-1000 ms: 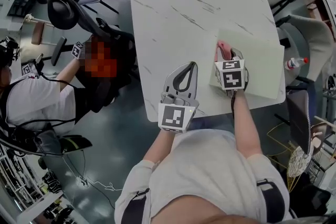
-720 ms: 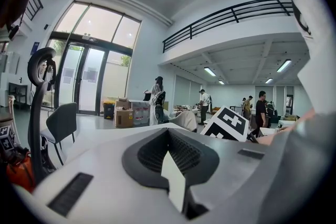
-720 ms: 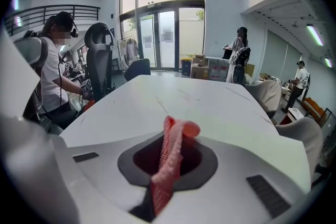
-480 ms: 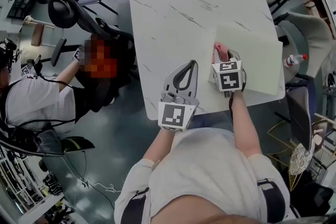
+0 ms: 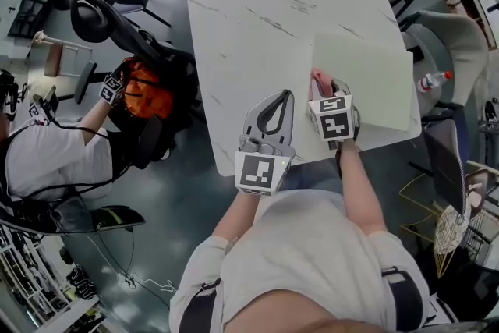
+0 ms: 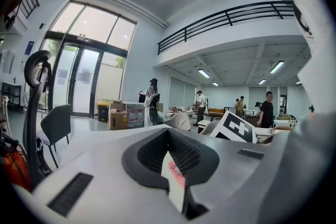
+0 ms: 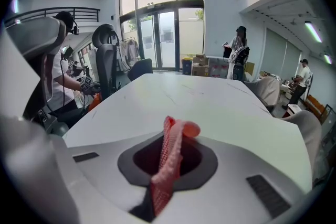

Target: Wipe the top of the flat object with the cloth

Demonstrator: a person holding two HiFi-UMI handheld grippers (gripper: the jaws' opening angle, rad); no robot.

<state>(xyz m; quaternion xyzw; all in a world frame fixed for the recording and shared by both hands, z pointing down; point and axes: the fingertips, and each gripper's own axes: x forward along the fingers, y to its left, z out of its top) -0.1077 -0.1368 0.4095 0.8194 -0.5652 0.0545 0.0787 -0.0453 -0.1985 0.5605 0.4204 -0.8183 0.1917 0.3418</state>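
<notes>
A pale green flat board (image 5: 366, 78) lies on the right part of the white marble table (image 5: 257, 35). My right gripper (image 5: 326, 93) is shut on a pink cloth (image 5: 319, 79), which sits at the board's near left edge. In the right gripper view the cloth (image 7: 169, 161) stands pinched between the jaws, with the board (image 7: 259, 134) ahead on the right. My left gripper (image 5: 282, 97) rests on the bare table left of the board, its jaws shut with nothing between them; the left gripper view shows its tips (image 6: 176, 186) closed.
The table's near edge runs just under both grippers. A person with an orange bag (image 5: 146, 93) sits on the floor side at the left. A black office chair (image 5: 97, 12) stands at the far left, and grey chairs and a bottle (image 5: 433, 79) at the right.
The right gripper with the cloth has shifted slightly left and nearer, staying at the board's left edge. The left gripper has not moved.
</notes>
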